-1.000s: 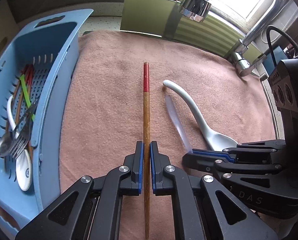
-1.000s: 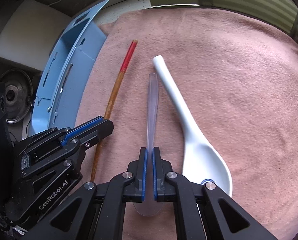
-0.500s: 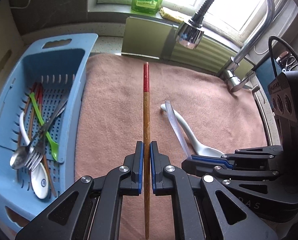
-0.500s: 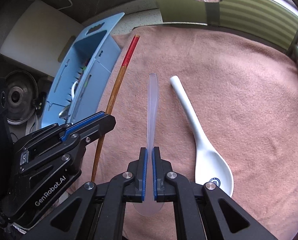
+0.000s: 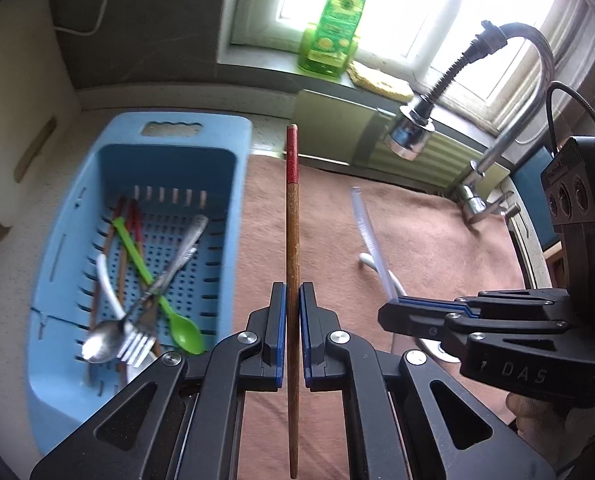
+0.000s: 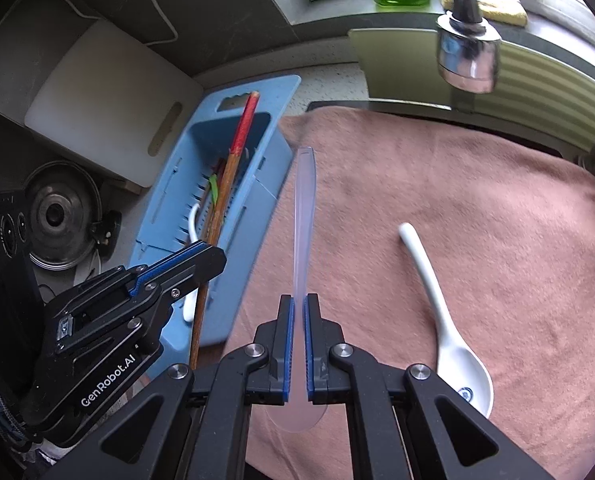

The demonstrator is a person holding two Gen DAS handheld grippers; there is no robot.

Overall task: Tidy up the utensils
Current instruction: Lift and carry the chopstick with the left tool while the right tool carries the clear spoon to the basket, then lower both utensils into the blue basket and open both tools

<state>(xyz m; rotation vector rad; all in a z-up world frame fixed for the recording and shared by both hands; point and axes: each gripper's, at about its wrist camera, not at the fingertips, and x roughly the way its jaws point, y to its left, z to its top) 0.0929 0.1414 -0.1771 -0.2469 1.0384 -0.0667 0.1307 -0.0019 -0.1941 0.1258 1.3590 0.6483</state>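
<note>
My left gripper [image 5: 293, 300] is shut on a wooden chopstick with a red tip [image 5: 292, 216], held up above the pink towel [image 5: 437, 232] beside the blue basket [image 5: 233, 216]. The chopstick also shows in the right wrist view [image 6: 233, 176], over the basket [image 6: 257, 200]. My right gripper [image 6: 299, 312] is shut on a clear plastic spoon [image 6: 304, 216], also lifted off the towel [image 6: 477, 208]. A white ceramic spoon [image 6: 445, 320] lies on the towel to the right. The basket holds a green spoon [image 5: 153, 276], a metal spoon [image 5: 105, 338], a fork [image 5: 137, 344] and several more utensils.
A chrome faucet head [image 5: 411, 132] hangs over the far side of the towel, its base [image 5: 477, 200] at the right. A green soap bottle [image 5: 335, 28] stands on the sill. A white cutting board [image 6: 109, 96] and a metal lid [image 6: 57, 216] are left of the basket.
Both grippers have risen off the towel with their utensils and shifted left toward the basket. The white ceramic spoon stays on the towel.
</note>
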